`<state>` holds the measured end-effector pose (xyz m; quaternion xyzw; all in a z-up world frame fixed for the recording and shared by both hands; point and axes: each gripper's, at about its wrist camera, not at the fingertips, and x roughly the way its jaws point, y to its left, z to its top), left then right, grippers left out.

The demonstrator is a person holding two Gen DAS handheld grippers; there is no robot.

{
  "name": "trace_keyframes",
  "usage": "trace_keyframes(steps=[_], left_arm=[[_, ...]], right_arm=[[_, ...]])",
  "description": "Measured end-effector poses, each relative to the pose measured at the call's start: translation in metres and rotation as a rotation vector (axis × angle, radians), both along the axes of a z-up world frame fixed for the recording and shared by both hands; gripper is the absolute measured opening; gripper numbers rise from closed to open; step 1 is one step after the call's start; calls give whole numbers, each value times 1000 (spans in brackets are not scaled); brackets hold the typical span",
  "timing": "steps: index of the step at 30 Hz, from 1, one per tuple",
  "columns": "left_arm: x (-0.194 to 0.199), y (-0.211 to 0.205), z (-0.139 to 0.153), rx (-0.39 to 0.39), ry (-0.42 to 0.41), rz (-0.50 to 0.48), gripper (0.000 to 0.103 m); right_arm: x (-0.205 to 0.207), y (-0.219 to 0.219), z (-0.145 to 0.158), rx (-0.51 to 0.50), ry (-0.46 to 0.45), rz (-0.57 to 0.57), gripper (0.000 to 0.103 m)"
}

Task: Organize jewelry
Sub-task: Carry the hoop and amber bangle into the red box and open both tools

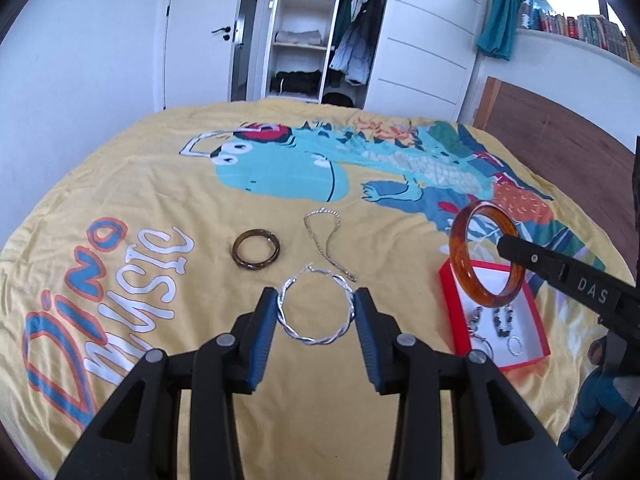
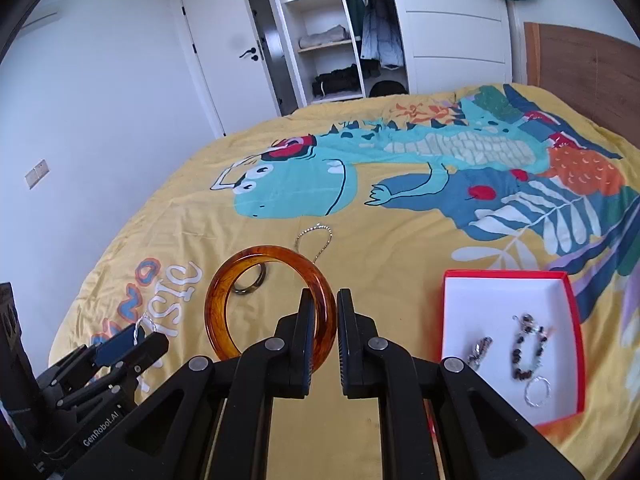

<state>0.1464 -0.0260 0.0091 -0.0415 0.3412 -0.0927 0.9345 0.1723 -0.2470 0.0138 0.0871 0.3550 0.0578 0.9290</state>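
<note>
Your right gripper (image 2: 323, 344) is nearly shut on the rim of the amber bangle (image 2: 248, 280), pinching only one edge, so it could swivel or slip out before reaching the red box (image 2: 570, 320). Your left gripper (image 1: 316, 312) spans the twisted silver hoop (image 1: 316, 310) at mid width by its sides alone; a jolt could spring it loose. Both hang over a soft yellow dinosaur bedspread (image 1: 160, 184), where a dark bangle (image 1: 257, 249) and chain (image 1: 324, 240) lie before an open wardrobe (image 1: 312, 32).
</note>
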Motion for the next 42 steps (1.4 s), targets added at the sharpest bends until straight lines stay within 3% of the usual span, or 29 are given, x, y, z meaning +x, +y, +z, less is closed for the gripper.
trace_keyframes(steps=[13, 22, 30, 42], left_arm=[[-67, -33, 52, 49, -120, -67, 37], [-89, -59, 71, 86, -169, -99, 37], [-95, -89, 72, 130, -181, -135, 37], [-76, -142, 54, 159, -116, -203, 37]], right_arm=[[-74, -25, 35, 14, -71, -52, 11], [-104, -47, 47, 17, -113, -83, 11], [-116, -81, 46, 31, -125, -124, 11], [-118, -137, 32, 29, -108, -208, 11]])
